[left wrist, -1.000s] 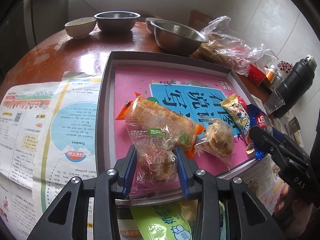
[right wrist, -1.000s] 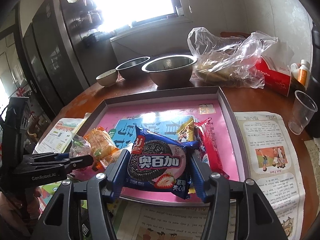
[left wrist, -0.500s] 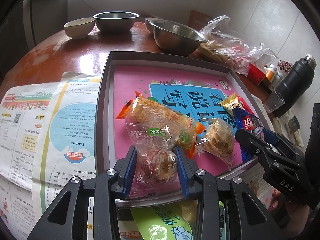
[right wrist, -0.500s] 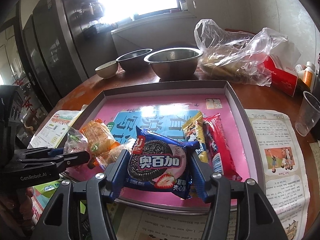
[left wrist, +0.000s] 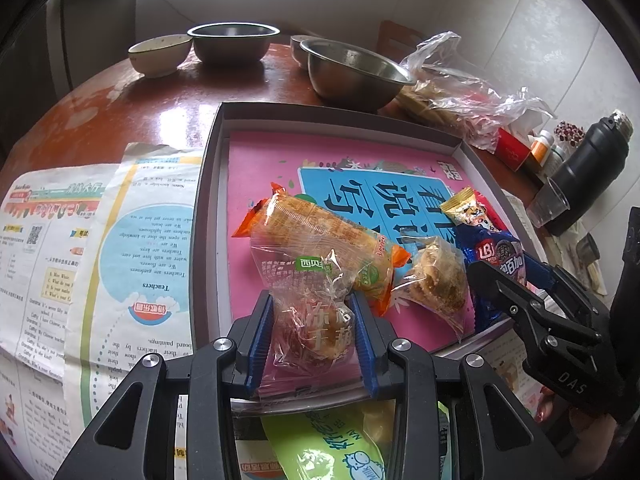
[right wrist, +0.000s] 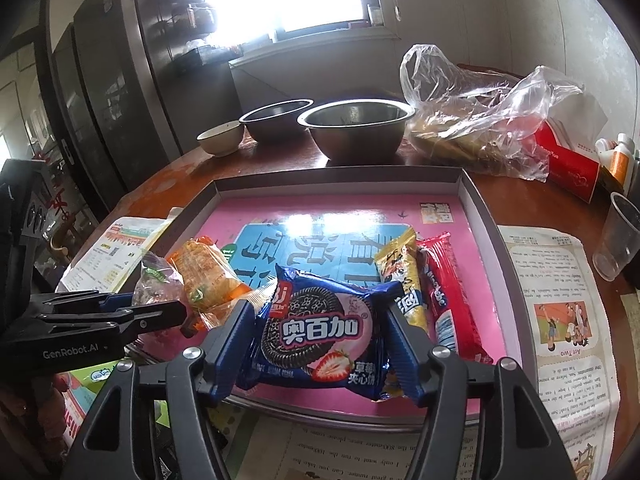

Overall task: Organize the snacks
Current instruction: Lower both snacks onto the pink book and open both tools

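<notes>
From the left wrist view, the left gripper (left wrist: 312, 338) is clamping its ribbed blue pads on a crinkly clear pastry packet (left wrist: 310, 320), which is sitting at the near rim of the shallow grey tray (left wrist: 202, 216). A glossy orange cracker pack (left wrist: 320, 248) is lying just behind the packet on the tray's pink liner, with a clear-wrapped crumbly cake (left wrist: 436, 276) beside it. The right gripper (left wrist: 516, 292) is reaching in from the right over the blue cookie packet (left wrist: 496, 252). Steel bowls (left wrist: 352, 72) and a crumpled plastic bag (left wrist: 464, 96) are standing beyond the tray on the red-brown table.

From the right wrist view, the right gripper (right wrist: 320, 336) is opening its jaws, with the shiny blue cookie packet (right wrist: 320, 332) lying between them on the tray (right wrist: 500, 248); whether the pads are touching it I cannot tell. A yellow bar (right wrist: 404, 276) and a red wrapper (right wrist: 448, 296) are lying just right of it. The left gripper (right wrist: 136, 312) is showing at the left.
</notes>
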A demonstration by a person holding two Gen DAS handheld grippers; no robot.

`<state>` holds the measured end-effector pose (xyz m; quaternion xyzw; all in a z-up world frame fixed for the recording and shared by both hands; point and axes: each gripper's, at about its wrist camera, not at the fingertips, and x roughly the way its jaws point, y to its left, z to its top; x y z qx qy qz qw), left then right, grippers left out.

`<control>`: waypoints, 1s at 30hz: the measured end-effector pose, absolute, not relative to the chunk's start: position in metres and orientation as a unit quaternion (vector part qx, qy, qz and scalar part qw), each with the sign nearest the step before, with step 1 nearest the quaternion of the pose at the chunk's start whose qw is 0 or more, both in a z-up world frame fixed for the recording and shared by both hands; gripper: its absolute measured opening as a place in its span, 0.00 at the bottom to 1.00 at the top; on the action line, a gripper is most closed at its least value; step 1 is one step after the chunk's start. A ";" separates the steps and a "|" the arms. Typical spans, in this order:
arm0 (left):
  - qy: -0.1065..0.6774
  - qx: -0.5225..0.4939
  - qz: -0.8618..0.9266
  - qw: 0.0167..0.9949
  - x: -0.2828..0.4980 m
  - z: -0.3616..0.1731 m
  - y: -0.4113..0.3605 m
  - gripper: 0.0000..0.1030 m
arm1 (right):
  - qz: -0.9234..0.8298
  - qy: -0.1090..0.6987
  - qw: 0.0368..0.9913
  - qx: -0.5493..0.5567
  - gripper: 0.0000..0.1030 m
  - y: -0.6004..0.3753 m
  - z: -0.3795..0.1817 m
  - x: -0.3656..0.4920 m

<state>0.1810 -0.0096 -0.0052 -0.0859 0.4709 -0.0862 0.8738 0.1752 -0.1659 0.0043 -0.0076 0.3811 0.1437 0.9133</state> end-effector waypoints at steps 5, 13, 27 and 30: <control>0.473 -0.088 -0.086 0.873 0.181 -0.005 -0.008 0.38 | 0.137 0.372 0.918 -0.005 0.63 -0.169 0.009 0.173; 0.472 -0.093 -0.088 0.872 0.180 -0.003 -0.008 0.42 | 0.125 0.368 0.921 -0.001 0.63 -0.177 0.011 0.173; 0.464 -0.094 -0.084 0.877 0.175 0.004 -0.007 0.59 | 0.131 0.359 0.924 0.011 0.63 -0.182 0.020 0.166; 0.462 -0.097 -0.083 0.878 0.174 0.007 -0.004 0.59 | 0.132 0.358 0.924 0.014 0.63 -0.182 0.021 0.165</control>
